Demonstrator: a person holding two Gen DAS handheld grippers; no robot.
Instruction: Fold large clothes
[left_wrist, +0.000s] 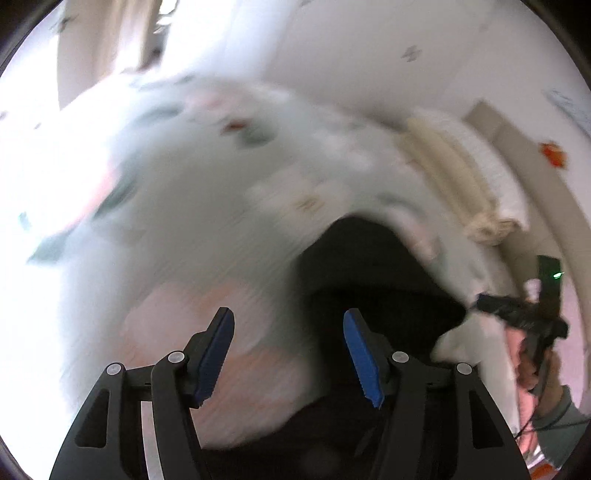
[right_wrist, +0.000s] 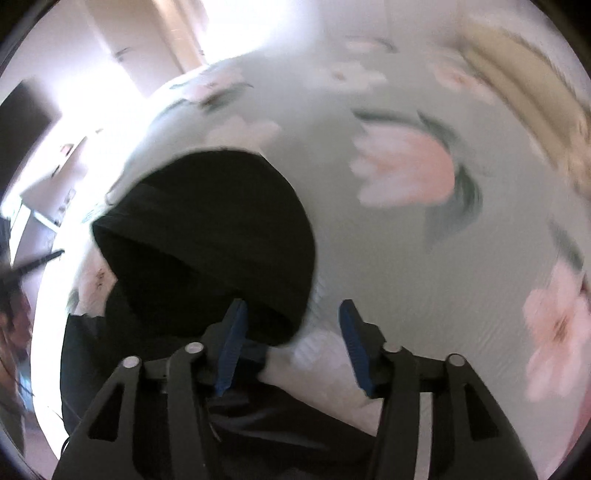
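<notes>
A black garment lies bunched on a pale floral bedsheet. In the right wrist view it sits just ahead and left of my right gripper, which is open with nothing between its blue pads. In the left wrist view the same dark garment lies ahead and right of my left gripper, also open and empty. The right gripper shows at the far right of the left view, held in a hand. Both views are blurred by motion.
A cream rolled blanket or pillow lies near the bed's far edge. White walls and a bright window or doorway stand beyond the bed. A dark screen hangs at the left.
</notes>
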